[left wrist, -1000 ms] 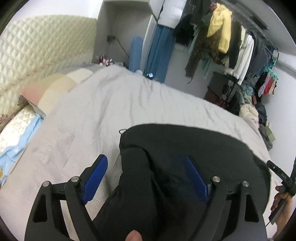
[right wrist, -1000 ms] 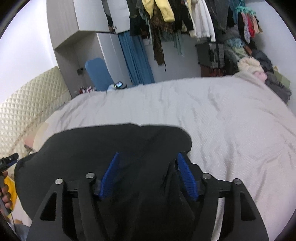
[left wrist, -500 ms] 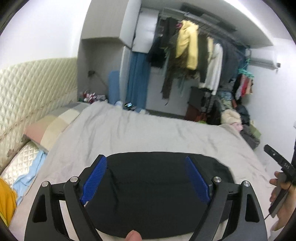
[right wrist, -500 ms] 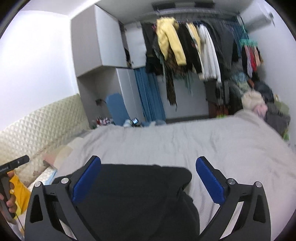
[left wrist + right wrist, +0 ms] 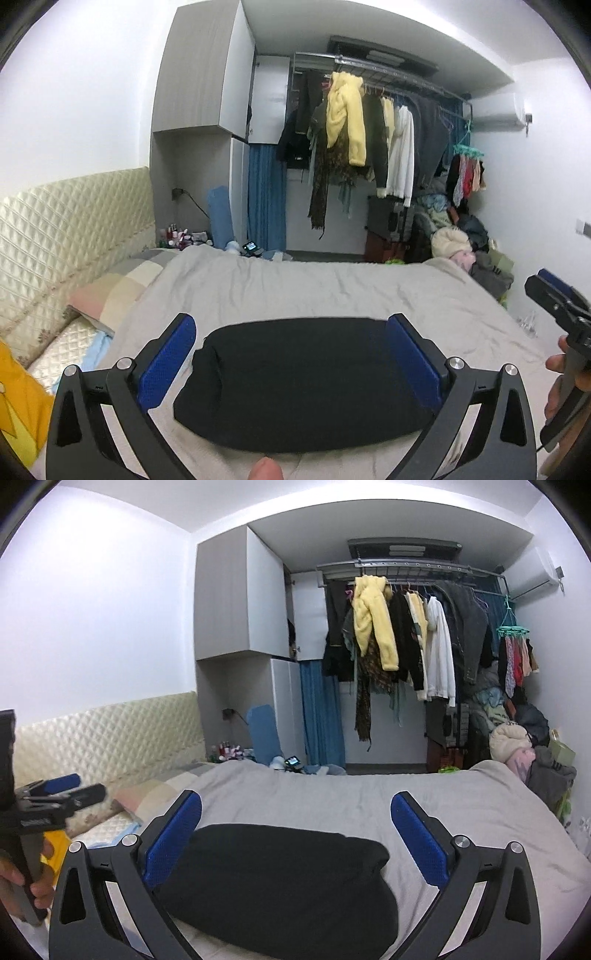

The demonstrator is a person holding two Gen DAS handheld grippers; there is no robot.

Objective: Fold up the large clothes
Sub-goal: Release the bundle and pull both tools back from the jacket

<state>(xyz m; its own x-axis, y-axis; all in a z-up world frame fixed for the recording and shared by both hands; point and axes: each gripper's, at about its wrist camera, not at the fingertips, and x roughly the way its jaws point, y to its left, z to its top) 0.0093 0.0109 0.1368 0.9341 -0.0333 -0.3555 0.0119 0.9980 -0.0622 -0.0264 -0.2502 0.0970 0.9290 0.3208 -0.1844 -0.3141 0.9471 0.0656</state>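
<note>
Grey bedspread (image 5: pixel 332 291) carries the folded black garment (image 5: pixel 310 384); left gripper (image 5: pixel 291 363) and right gripper (image 5: pixel 295 843) hover above, wide apart.

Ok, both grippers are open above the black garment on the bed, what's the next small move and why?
Probably draw both grippers back and leave it. The black garment lies as a compact folded bundle on the grey bedspread, and the left gripper and right gripper are open and hold nothing, so the fold looks finished.
</note>
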